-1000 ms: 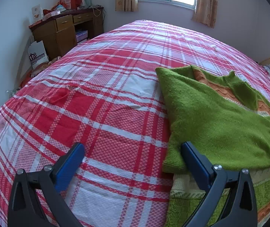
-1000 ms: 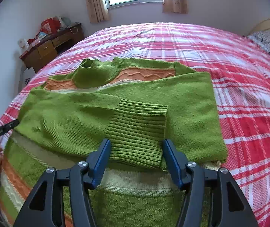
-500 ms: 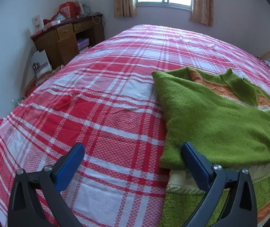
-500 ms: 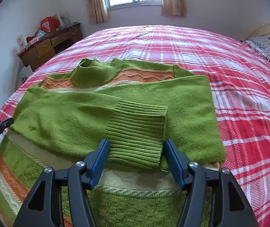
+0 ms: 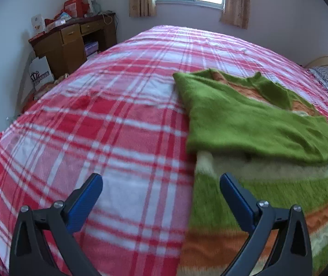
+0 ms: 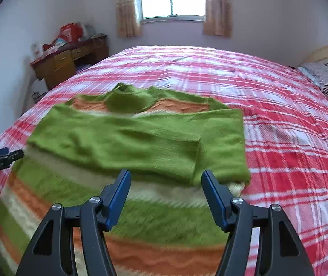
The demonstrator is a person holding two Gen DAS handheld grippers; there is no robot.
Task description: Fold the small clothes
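One sweater (image 6: 141, 138), green with orange and cream stripes, is laid on the bed (image 6: 279, 115) toward its near edge, over the red-and-white plaid cover. Both of its green sleeves (image 6: 108, 142) are folded across the chest, and the collar (image 6: 127, 97) is turned toward the far edge. Two grippers are seen. The left gripper (image 5: 161, 189) is held released above the plaid cover at the sweater's side edge, nothing between its blue pads (image 5: 84, 204). The right gripper (image 6: 165, 187) is poised above the striped hem, released and empty. One wooden desk (image 6: 69, 62) is seen by the far wall.
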